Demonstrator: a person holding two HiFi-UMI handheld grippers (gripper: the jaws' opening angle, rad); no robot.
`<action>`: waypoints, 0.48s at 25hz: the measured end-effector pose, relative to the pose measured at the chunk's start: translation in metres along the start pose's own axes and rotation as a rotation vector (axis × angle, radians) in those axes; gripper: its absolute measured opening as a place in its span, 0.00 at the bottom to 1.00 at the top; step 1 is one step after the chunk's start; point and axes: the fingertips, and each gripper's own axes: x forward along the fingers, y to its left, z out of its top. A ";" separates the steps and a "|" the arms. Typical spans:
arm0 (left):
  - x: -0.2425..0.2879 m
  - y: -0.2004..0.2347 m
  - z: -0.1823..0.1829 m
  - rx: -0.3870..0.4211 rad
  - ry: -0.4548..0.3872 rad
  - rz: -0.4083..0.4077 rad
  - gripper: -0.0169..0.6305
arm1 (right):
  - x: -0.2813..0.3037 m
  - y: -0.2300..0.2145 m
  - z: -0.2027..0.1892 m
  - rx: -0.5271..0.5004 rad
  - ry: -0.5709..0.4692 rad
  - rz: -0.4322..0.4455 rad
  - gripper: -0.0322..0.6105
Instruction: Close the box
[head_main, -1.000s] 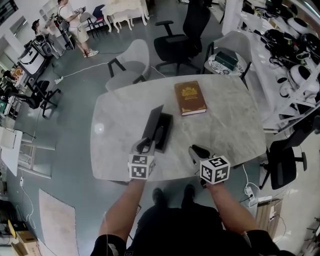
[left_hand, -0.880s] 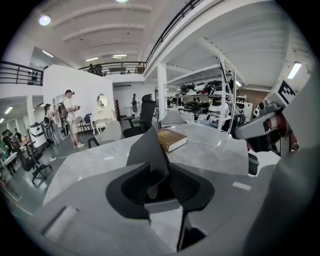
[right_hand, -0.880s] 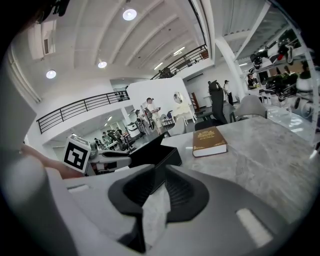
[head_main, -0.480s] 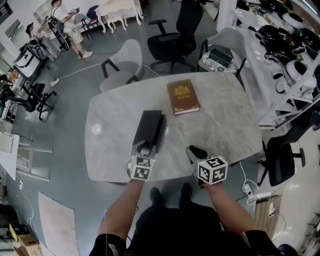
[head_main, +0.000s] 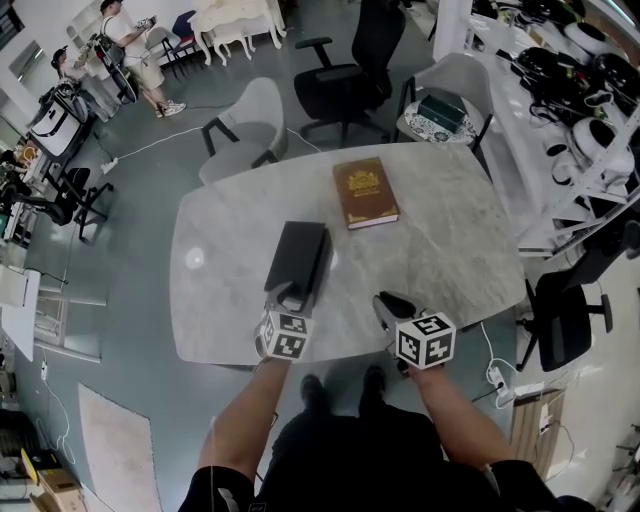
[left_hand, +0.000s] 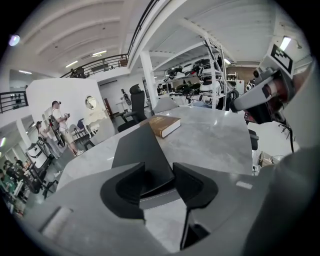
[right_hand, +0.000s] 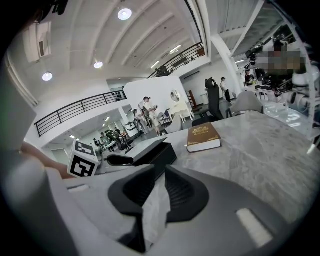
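Note:
A long black box (head_main: 298, 258) lies on the marble table (head_main: 440, 250) with its lid lowered flat in the head view. The left gripper (head_main: 288, 296) is at the box's near end. Its jaws are opening, and the near end of the lid (left_hand: 142, 157) lies between them with a gap showing at the sides. The right gripper view shows the box (right_hand: 150, 152) from the side, with a left fingertip (right_hand: 120, 160) at its near edge. The right gripper (head_main: 390, 303) rests apart from the box near the table's front edge, its jaws a narrow gap apart with nothing between them.
A brown book (head_main: 365, 193) lies on the table beyond the box. Behind the table stand a grey chair (head_main: 255, 125), a black office chair (head_main: 350, 70) and a white chair (head_main: 455, 100). Shelves with equipment (head_main: 580, 90) line the right side. People stand far off at the back left.
The box lid, raised at an angle a second ago, has come down flat onto the box. The left gripper stayed at the near end. The right gripper has not moved.

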 end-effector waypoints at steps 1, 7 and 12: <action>0.001 -0.001 -0.001 -0.008 0.006 -0.003 0.30 | 0.000 0.000 0.000 0.002 0.001 0.002 0.15; 0.011 -0.005 -0.007 -0.057 0.058 -0.023 0.33 | 0.000 -0.002 -0.002 0.012 0.003 0.006 0.15; 0.017 -0.004 -0.005 -0.102 0.054 -0.014 0.32 | -0.001 -0.013 -0.002 0.018 0.001 0.006 0.15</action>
